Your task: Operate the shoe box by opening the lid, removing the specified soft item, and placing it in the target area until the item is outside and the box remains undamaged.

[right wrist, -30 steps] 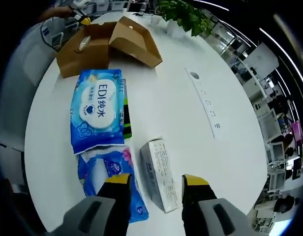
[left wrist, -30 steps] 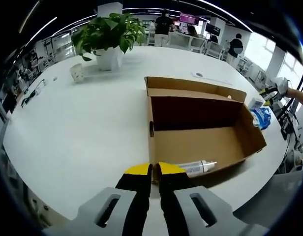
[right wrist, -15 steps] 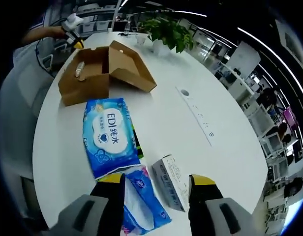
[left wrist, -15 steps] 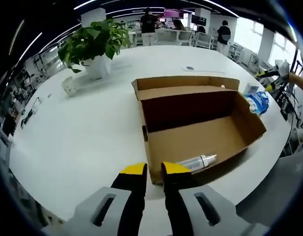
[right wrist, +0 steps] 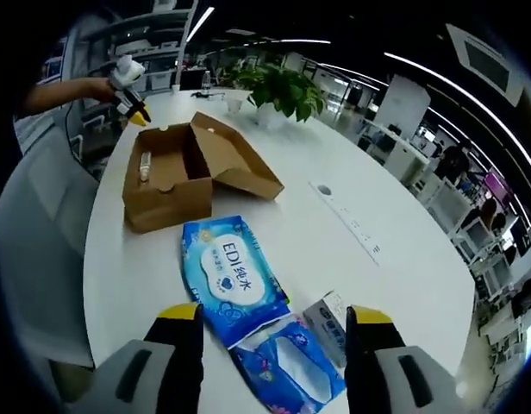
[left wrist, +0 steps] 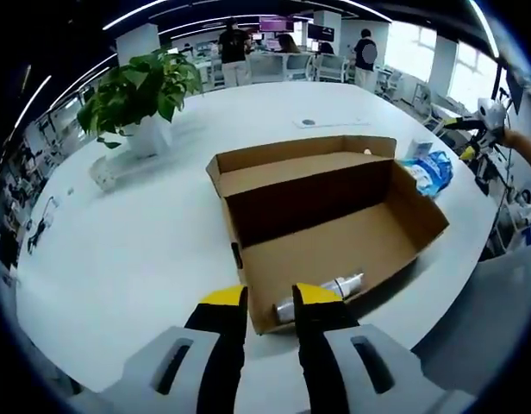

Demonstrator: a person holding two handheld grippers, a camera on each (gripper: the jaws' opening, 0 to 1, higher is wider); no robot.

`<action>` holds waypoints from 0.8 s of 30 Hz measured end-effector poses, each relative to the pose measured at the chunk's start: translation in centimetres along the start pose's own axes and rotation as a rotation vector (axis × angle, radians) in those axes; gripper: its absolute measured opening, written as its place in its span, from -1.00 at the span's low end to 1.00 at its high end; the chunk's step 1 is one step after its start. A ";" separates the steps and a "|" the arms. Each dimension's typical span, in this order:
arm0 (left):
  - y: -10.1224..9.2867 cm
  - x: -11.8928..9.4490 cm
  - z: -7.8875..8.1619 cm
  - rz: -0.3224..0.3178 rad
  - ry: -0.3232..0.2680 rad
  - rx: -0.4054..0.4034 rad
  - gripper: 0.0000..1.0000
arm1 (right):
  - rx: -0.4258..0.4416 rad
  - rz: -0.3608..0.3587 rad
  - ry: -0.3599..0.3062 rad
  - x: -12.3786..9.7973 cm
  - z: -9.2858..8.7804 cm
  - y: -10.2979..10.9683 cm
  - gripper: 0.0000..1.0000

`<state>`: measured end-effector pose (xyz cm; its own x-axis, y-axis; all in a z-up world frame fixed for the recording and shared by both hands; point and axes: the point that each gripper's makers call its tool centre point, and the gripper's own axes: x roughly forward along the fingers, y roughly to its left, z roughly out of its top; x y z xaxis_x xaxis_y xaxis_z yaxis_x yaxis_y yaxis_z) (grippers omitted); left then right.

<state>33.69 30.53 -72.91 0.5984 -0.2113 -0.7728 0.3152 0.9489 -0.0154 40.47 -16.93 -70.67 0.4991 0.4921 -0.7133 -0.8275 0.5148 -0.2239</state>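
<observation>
**Soft packs out, box open — risks: near wall snag, table-edge drop**

White round table (right wrist: 352, 198) with open cardboard shoe box (left wrist: 334, 224), lid flap folded back, no visible damage. Inside, against the near wall, a clear bottle (left wrist: 321, 293); otherwise bare. Potted plant (left wrist: 136, 95) well apart at the far side.

Blue wipes pack (right wrist: 231, 276) flat on the table outside the box, near the edge closest to the right gripper. Smaller blue soft pack (right wrist: 291, 366) and small white carton (right wrist: 330, 315) just beside it.

Left gripper (left wrist: 270, 302) hovering at the box's near wall, jaws slightly parted, holding nothing. Right gripper (right wrist: 270, 323) above the smaller pack, jaws wide apart, empty.

Likely trouble: left jaws catching or crushing the thin near wall if pushed forward; bottle rolling if box nudged. Smaller pack close to the table edge, easy to knock off with a careless sweep. Cannot tell which pack is the specified item.
</observation>
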 end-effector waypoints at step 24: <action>-3.9 1.8 1.5 -0.240 0.132 0.379 -0.30 | 0.270 -0.048 -0.193 -4.8 3.3 7.4 0.76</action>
<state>34.67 26.14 -73.26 0.3847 -0.3595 -0.8501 0.6947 0.7192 0.0102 32.81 -13.19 -66.74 0.5966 0.5736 -0.5613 -0.7170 0.6951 -0.0518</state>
